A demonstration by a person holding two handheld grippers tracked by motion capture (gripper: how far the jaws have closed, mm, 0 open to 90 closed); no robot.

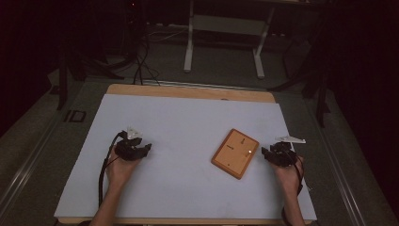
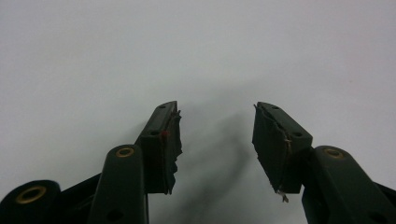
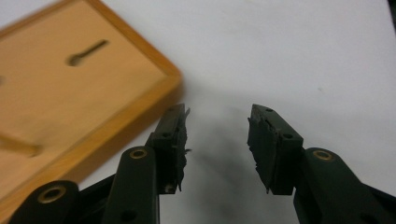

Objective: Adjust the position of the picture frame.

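Currently, both grippers rest low on the white table [image 1: 179,188]. The left gripper [image 1: 147,148] has jaws apart, empty, well away from the work. The right gripper [image 1: 264,153] has jaws apart, just beside the wooden board [image 1: 235,153]; no grasp is made yet. Lying flat right of centre, the board's long axis runs diagonally, far end toward the right.
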